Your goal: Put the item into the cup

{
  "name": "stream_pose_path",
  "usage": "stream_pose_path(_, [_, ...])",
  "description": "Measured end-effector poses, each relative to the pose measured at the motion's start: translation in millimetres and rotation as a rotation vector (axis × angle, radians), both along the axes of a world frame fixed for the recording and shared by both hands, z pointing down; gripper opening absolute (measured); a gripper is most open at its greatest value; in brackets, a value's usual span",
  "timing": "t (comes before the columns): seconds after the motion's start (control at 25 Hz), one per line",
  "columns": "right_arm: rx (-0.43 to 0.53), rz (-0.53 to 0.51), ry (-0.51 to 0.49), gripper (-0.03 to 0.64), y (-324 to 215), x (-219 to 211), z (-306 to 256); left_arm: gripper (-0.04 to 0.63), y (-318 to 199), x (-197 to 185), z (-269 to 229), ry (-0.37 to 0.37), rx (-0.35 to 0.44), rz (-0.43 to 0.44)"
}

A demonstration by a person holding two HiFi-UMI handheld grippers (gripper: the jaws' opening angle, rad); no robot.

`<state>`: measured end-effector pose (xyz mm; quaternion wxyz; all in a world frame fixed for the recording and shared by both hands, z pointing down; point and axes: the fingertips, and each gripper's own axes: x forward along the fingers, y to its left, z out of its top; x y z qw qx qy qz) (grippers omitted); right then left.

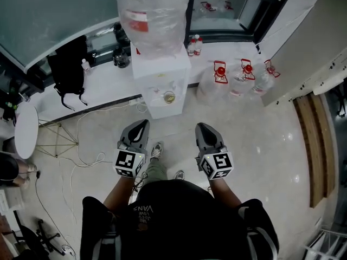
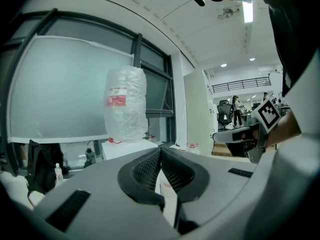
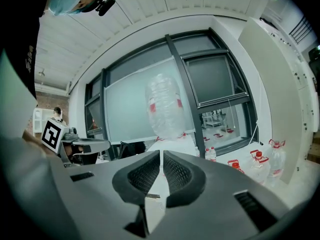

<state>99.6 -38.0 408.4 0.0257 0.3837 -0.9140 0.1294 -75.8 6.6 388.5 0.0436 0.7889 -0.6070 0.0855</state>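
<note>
Left hand-held gripper (image 1: 144,122) closed, dispenser (image 1: 162,72) edge near

An office: water dispenser (image 1: 160,85), spare water jugs (image 1: 238,80), desk chairs (image 2: 224,117).

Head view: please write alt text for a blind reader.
A person holds the left gripper and right gripper, both shut and empty, toward a white water dispenser topped with a clear bottle. Water jugs stand beside it.

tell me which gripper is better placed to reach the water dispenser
Left, slightly. The left gripper sits a bit nearer the water dispenser than the right gripper. Both are shut and empty, so it's close.
</note>
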Motion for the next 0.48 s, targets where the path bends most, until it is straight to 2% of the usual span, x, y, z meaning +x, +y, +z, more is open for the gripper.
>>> stream_pose_path(0.48, [0.006,-0.014,0.024,0.046,33,22,-4,0.018,40,17,-16,0.031,0.041,-0.012])
